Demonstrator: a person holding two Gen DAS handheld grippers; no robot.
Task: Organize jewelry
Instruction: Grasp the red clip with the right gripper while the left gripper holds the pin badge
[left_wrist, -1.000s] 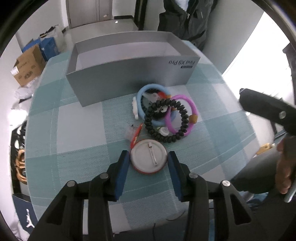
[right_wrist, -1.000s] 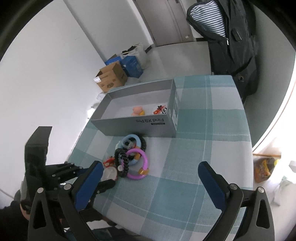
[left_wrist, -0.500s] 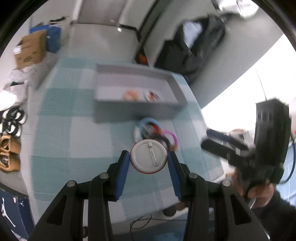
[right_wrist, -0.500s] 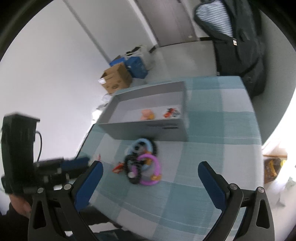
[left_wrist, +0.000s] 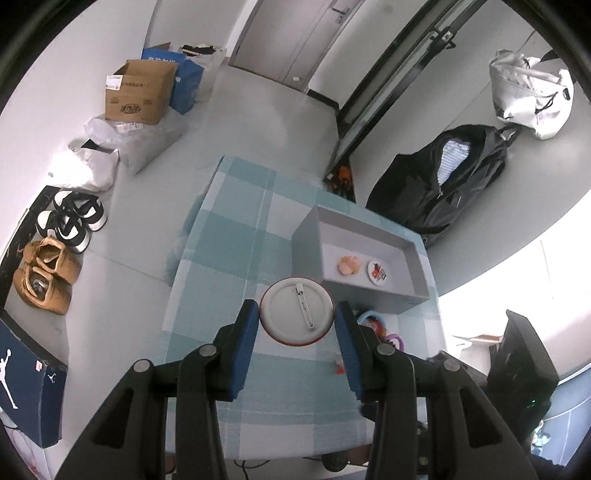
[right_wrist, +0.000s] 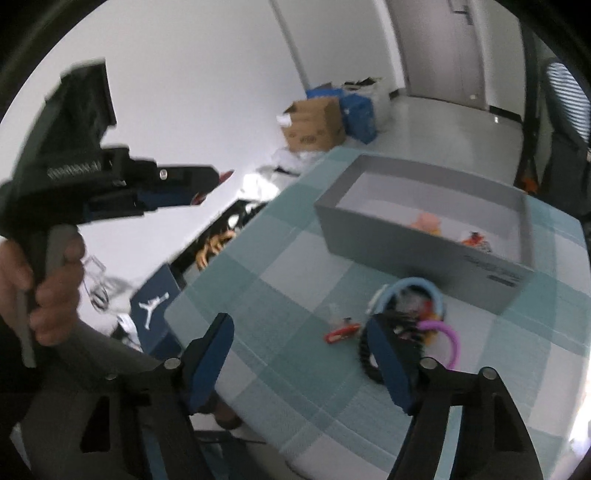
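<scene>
My left gripper (left_wrist: 297, 326) is shut on a round white pin badge with a red rim (left_wrist: 297, 312), held high above the table, back side up. The grey box (left_wrist: 413, 291) lies below and ahead, holding a pink piece (left_wrist: 348, 264) and a small badge (left_wrist: 377, 273). In the right wrist view my right gripper (right_wrist: 303, 354) is open and empty, low over the checked tablecloth (right_wrist: 280, 288). A pile of bracelets (right_wrist: 413, 314) lies by the box (right_wrist: 424, 254), with a small red clip (right_wrist: 341, 330) beside it. The left gripper body (right_wrist: 110, 184) is raised at the left.
The table's near edge (right_wrist: 207, 350) is close to my right gripper. On the floor to the left are shoes (left_wrist: 48, 273), a blue shoe box (left_wrist: 26, 384) and a cardboard box (left_wrist: 138, 92). A black jacket (left_wrist: 443, 184) hangs behind the table.
My left gripper has lifted the pin badge off the table and risen high, now looking down on the box. My right gripper has narrowed and moved lower, left and nearer the bracelets.
</scene>
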